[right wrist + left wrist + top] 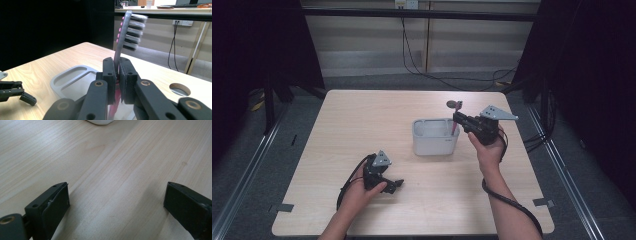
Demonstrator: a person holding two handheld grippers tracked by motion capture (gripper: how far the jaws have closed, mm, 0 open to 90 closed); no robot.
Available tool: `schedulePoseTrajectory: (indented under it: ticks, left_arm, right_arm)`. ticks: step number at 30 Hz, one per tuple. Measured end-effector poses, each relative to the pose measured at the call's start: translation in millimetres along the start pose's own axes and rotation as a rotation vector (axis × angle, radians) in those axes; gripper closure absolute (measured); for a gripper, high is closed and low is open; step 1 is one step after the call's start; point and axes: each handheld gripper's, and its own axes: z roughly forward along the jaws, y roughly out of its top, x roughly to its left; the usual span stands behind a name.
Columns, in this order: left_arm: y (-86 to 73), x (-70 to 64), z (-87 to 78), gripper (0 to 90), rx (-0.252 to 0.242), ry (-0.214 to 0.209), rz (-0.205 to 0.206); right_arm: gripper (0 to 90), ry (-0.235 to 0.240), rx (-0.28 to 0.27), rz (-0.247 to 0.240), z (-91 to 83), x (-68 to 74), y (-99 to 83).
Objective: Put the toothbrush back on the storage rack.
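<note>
A toothbrush [130, 27] with a grey bristle head and a pink handle [455, 126] stands upright in my right gripper [116, 68], whose jaws are shut on its neck. In the high view the right gripper [460, 119] holds it over the right end of a pale grey box [434, 145] in the middle of the table, with the handle's lower end reaching inside. In the right gripper view the box's rim [56, 83] lies just below the jaws. My left gripper [395, 185] rests on the table near the front left, open with nothing in it [117, 192].
A round cable hole [453, 104] [180, 89] is cut in the light wood table [362, 120] just behind the box. The box's edge [100, 122] shows ahead of the left jaws. Cables run across the floor behind, and dark curtains flank both sides.
</note>
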Motion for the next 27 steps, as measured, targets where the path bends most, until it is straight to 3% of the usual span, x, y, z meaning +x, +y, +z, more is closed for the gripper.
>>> schedulePoseTrajectory:
  ticks: [27]
  left_arm:
    - [0.0, 0.0, -0.1, 5.9, 0.001, 0.000, 0.000]
  right_arm:
    - [83.8, 0.007, 0.019, 0.001, -1.5, 3.7, -12.7]
